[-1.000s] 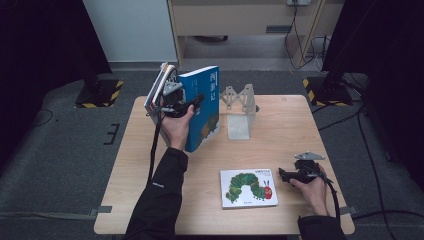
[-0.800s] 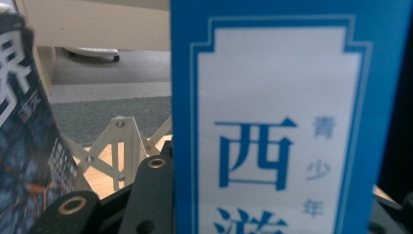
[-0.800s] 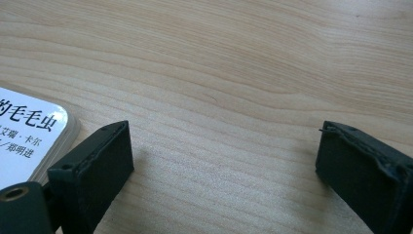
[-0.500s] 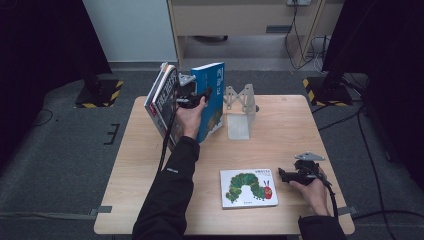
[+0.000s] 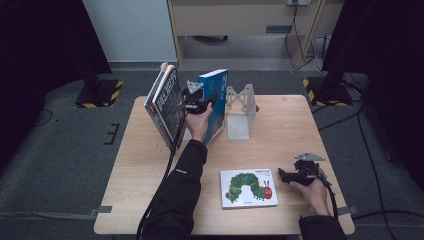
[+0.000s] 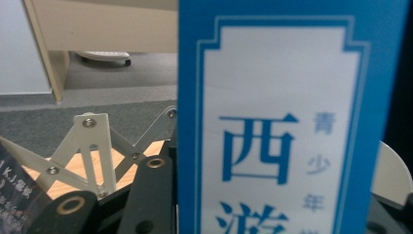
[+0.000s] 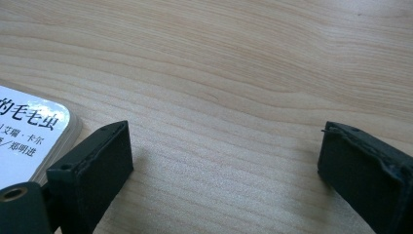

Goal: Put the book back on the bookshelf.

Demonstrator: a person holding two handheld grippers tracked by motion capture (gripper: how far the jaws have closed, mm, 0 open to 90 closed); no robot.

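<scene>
Nearest, at table's front edge: right gripper (image 5: 291, 176) resting low on the table (image 5: 150, 165), jaws spread wide on bare wood, holding nothing, parked just right of the flat caterpillar book (image 5: 248, 187), probably waiting its turn. Mid-table: left gripper (image 5: 200, 102) clamped on the blue book (image 5: 215, 95), kept upright, likely so it goes in on edge. Just behind and right: white bookstand (image 5: 240, 112); at left, dark books (image 5: 165, 105) leaning, likely also carried along.

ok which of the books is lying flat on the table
The caterpillar book, flat near the right tongs. The blue book and the dark books stand up.
</scene>
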